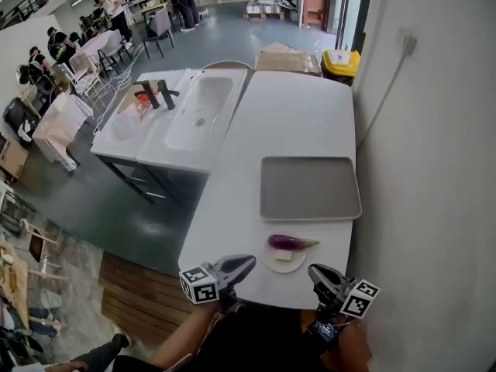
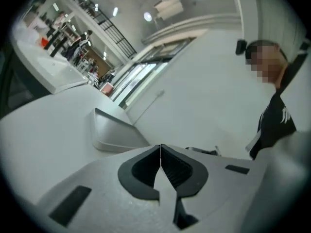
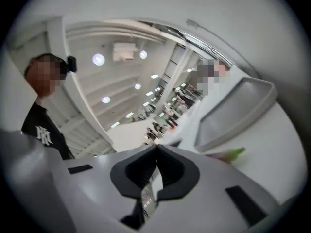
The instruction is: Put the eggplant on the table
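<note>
Both closed, empty: left gripper, right gripper.

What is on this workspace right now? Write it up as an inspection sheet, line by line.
Surface: white rounded table, carrying a tray and a plate.
Job's things: purple eggplant with green stem lying at the far rim of a small white round plate; whether it rests on the plate or the table, cannot tell.
Clutter: grey rectangular tray, empty; small pale block on the plate.
Grippers: left claw and right claw both shut, nothing held, near the table's front edge.
Cables: thin cable on the right wall.
Surroundings: white sink unit at left, yellow bin beyond, people far off.
</note>
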`<state>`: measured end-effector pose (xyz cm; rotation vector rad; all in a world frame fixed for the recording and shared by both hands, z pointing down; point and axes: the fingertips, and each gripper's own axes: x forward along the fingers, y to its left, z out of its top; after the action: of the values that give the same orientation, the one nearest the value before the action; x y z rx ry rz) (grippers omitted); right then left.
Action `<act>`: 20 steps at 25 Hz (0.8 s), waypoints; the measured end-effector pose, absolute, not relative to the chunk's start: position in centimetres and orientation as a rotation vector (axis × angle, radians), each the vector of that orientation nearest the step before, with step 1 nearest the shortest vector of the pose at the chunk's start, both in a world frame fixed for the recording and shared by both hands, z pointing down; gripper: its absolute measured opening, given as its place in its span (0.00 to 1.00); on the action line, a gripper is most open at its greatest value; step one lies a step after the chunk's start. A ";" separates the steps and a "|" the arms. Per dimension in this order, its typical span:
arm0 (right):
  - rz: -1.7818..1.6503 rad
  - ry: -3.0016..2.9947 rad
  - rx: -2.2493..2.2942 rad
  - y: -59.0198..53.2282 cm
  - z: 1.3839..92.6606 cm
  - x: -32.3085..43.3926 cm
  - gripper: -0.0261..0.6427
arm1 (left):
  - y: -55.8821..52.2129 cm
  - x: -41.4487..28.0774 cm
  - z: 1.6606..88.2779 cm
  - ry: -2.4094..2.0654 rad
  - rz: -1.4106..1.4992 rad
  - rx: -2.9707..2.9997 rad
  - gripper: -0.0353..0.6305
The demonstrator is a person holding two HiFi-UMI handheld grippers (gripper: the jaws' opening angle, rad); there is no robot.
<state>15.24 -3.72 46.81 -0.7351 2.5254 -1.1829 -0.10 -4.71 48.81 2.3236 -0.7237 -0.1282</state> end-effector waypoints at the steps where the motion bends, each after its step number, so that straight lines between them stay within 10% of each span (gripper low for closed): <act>1: -1.071 2.503 -0.643 -3.2 43.5 15.0 0.05 | -4.2 -0.2 46.8 -0.700 -0.236 2.318 0.06; 12: -0.480 2.614 -0.339 5.3 27.3 6.0 0.05 | 5.6 -5.4 25.5 0.003 -1.086 2.419 0.07; 20: -0.455 2.678 -0.400 8.8 28.3 0.4 0.05 | 10.6 -7.2 29.2 -0.031 -0.770 2.639 0.07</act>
<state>0.39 8.84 28.28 -0.3995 2.6777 -0.4553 -7.16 10.64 29.21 2.6387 -0.0313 -0.7699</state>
